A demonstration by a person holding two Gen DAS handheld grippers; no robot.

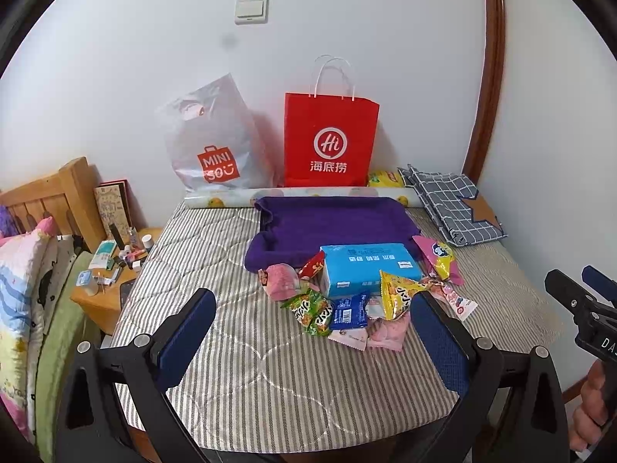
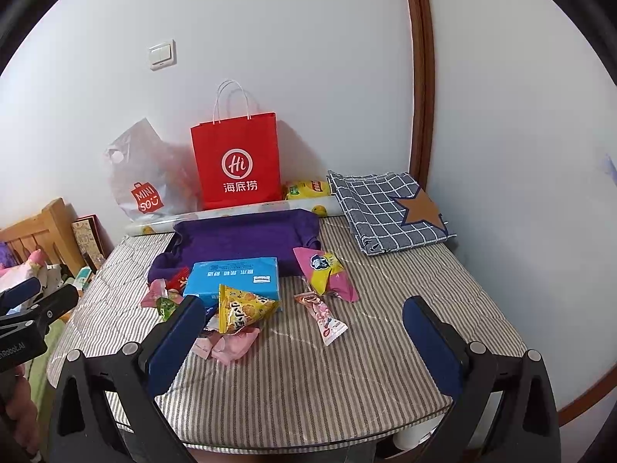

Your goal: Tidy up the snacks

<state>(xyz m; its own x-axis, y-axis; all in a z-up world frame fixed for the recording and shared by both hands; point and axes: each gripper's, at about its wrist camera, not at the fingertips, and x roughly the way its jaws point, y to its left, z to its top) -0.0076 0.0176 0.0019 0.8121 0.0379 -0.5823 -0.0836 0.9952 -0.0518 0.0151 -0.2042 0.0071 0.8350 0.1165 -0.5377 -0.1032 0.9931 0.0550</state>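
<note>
Progress: nothing sorted yet, by the look of it; the snacks lie in a loose heap on the striped mattress, around a blue box at the near edge of a purple cloth.
Left: every packet, judging by the spread; where they belong is not shown.
Left gripper: fingers wide apart, empty, hovering short of the heap, which sits at 12 o'clock.
Right gripper: fingers wide apart, empty, heap at 11 o'clock.
Backdrop: red bag and clear bag stand against the wall at 12 o'clock.
Left view only: green packet and nightstand at 9 o'clock.
Right view only: pink strip packet lying apart from the heap, at 3 o'clock of it.
</note>
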